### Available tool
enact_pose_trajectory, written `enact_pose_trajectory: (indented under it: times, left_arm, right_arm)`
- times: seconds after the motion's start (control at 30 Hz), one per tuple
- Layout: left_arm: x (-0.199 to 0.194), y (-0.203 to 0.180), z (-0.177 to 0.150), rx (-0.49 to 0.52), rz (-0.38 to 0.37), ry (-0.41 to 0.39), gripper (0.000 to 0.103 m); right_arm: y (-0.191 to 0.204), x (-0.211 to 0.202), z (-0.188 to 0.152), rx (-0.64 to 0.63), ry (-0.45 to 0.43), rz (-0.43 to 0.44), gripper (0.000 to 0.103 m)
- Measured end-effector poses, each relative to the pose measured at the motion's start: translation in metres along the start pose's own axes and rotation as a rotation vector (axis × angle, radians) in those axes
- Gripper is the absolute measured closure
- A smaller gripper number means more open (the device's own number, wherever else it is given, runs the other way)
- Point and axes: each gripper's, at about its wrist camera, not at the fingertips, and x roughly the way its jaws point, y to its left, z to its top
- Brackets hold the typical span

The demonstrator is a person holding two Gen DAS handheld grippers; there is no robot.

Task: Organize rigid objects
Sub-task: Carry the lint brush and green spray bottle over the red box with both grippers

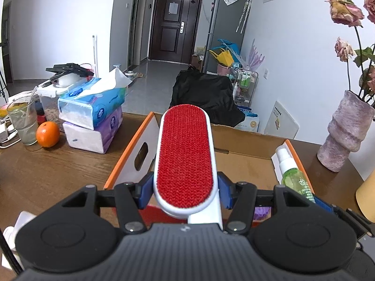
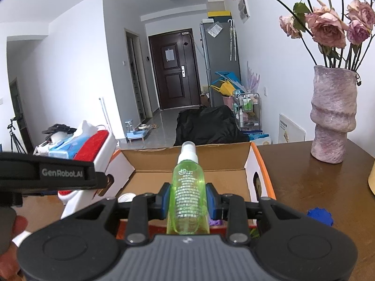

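My left gripper (image 1: pixel 185 193) is shut on a white lint brush with a red pad (image 1: pixel 185 154) and holds it above the open cardboard box (image 1: pixel 243 164) with orange edges. My right gripper (image 2: pixel 187 199) is shut on a green spray bottle (image 2: pixel 187 194) with a white cap, also over the box (image 2: pixel 187 178). The bottle shows in the left wrist view (image 1: pixel 293 173) at the box's right side. The brush (image 2: pixel 93 149) and left gripper body (image 2: pixel 46 175) show at left in the right wrist view.
On the wooden table (image 1: pixel 46 171), stacked tissue packs (image 1: pixel 93 112), an orange (image 1: pixel 48 134) and a glass (image 1: pixel 22 121) stand left of the box. A pink vase with dried roses (image 2: pixel 332 117) stands right. A blue object (image 2: pixel 320 215) lies near the right gripper.
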Motion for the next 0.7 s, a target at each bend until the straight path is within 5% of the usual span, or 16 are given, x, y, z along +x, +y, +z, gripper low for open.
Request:
enact_pose_trajectory:
  times: [0.7]
  left_arm:
    - [0.072,-0.012,0.032,0.035,0.025,0.008,0.046]
  right_arm:
    - [-0.01,0.072,0.025,0.012,0.039,-0.037,0.073]
